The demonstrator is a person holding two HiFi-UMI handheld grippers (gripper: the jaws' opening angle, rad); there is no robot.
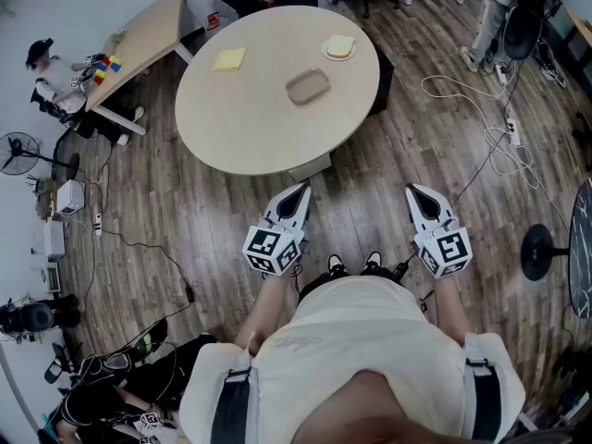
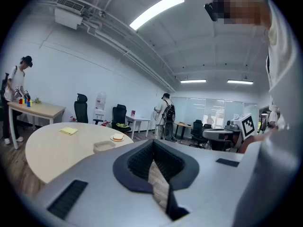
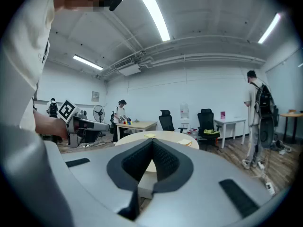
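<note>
Just short of the round desk's [image 1: 250, 128] near edge, the left claw [image 1: 302, 191] and right claw [image 1: 413, 192] hang over wood floor [image 1: 370, 202], each pressed together on nothing. The clear tray [image 1: 308, 87] sits at the desk's middle, with a yellow pad [image 1: 229, 59] and a plated sandwich [image 1: 339, 48] toward its far edge. Cables [image 1: 490, 146] trail right of the desk.

On your left a long counter [image 1: 139, 40] carries coloured blocks [image 1: 108, 64], and a person [image 1: 51, 77] stands at it. Nearer you stands a floor fan [image 1: 20, 152]. On your right a white power strip [image 1: 508, 129] lies on the wooden floor [image 1: 185, 211].
</note>
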